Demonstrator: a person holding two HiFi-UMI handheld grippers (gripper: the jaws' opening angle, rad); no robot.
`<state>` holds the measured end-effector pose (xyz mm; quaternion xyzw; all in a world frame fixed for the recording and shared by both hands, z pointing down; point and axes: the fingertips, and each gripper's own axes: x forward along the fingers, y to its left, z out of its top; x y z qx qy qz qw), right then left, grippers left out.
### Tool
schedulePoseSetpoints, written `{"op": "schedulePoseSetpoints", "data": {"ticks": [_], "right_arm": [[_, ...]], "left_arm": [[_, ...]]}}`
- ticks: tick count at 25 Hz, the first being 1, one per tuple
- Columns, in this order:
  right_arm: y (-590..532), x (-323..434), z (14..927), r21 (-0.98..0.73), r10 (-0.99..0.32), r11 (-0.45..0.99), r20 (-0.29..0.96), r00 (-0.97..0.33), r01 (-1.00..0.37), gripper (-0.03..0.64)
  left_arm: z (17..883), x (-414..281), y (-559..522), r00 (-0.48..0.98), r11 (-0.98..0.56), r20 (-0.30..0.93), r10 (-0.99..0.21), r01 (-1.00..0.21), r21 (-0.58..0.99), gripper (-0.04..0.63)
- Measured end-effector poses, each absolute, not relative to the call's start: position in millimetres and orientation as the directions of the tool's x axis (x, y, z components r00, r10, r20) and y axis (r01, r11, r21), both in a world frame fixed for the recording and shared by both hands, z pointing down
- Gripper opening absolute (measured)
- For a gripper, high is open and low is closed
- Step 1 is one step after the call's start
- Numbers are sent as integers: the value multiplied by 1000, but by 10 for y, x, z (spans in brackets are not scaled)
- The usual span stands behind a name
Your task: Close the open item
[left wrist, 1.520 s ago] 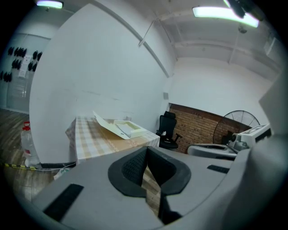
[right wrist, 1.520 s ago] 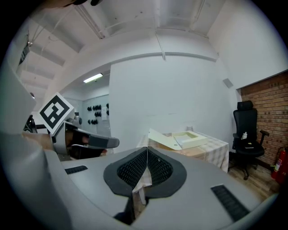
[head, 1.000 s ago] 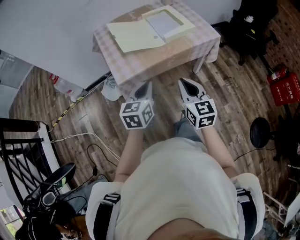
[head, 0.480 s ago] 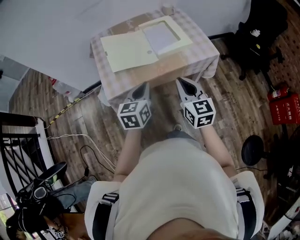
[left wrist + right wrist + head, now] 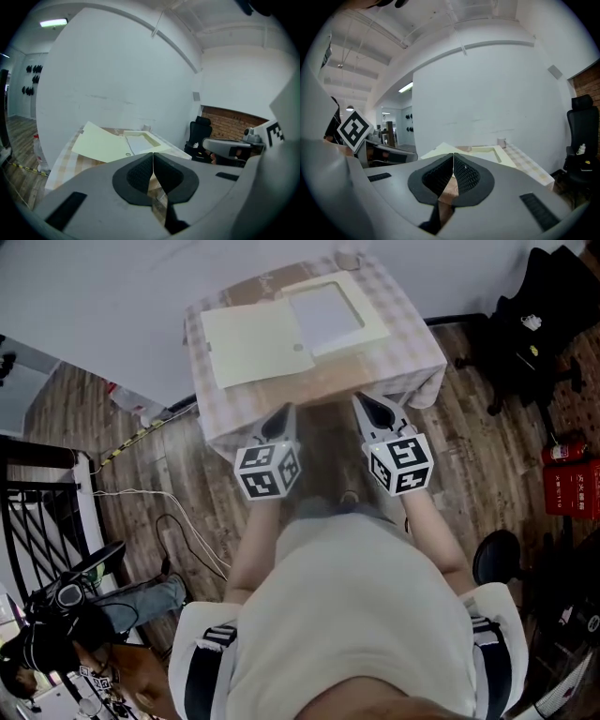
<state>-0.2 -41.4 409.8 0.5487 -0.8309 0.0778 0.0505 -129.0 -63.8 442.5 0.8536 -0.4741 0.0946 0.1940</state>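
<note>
Box (image 5: 323, 310) is sitting open on the table (image 5: 412, 357), lid (image 5: 251, 341) flopped leftward. Are we getting nearer?
Yes, we're drawing closer than a second ago, carrying left gripper (image 5: 285, 412) and right gripper (image 5: 365, 403) pinched together, empty, not yet reaching it.

Left gripper (image 5: 284, 415) jaws together, empty, right gripper (image 5: 368, 406) likewise, side by side, pointing forward
</note>
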Motion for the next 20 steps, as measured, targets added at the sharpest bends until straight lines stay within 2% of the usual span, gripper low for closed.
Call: {"op": "schedulePoseSetpoints", "data": {"ticks": [20], "right_arm": [[-1473, -493, 4298, -82, -819, 524, 225, -528, -848, 1]], "left_arm": [[4952, -2431, -1516, 284, -198, 457, -843, -953, 227, 6]]}}
